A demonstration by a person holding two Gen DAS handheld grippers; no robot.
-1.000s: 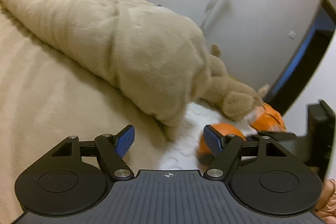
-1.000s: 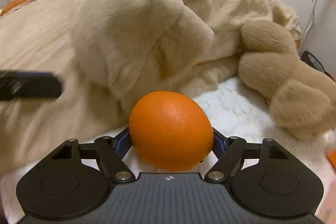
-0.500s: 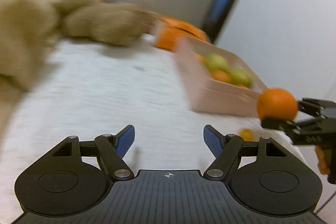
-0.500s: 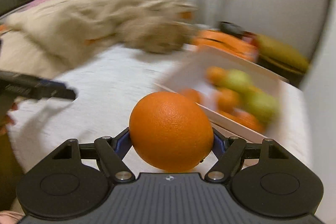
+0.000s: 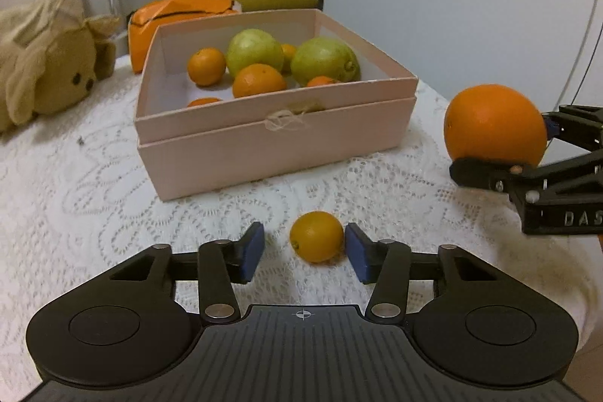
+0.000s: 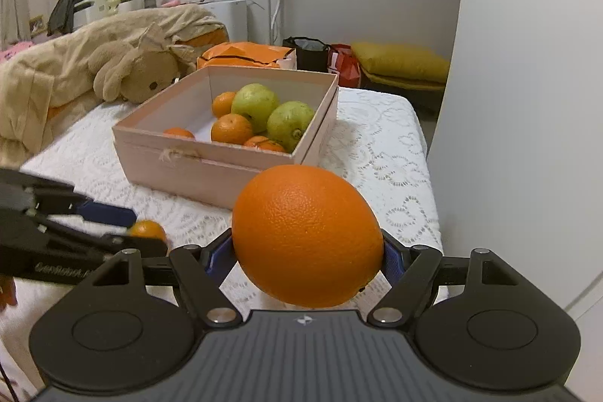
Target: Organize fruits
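Note:
A small orange [image 5: 316, 236] lies on the white lace cloth [image 5: 94, 198] between the blue pads of my left gripper [image 5: 303, 245]. Its jaws are closing; the right pad is at the fruit's skin and the left pad still stands clear of it. My right gripper [image 6: 307, 251] is shut on a large orange [image 6: 307, 236] and holds it in the air, right of the pink box [image 5: 279, 115]. The box holds two green fruits [image 5: 254, 51] and several small oranges [image 5: 259, 81]. In the right wrist view the left gripper [image 6: 139, 230] sits low at the left, at the small orange [image 6: 147, 228].
A tan plush toy [image 5: 49, 70] and a beige blanket [image 6: 45, 70] lie left of the box. An orange bag [image 5: 181, 14] and a yellow cushion [image 6: 403, 61] sit behind it. A white wall [image 6: 527, 100] stands close on the right, along the bed's edge.
Both grippers swung from the blanket and plush toy over to the pink box. The left jaws have narrowed around the small orange. The right gripper has kept its hold on the large orange.

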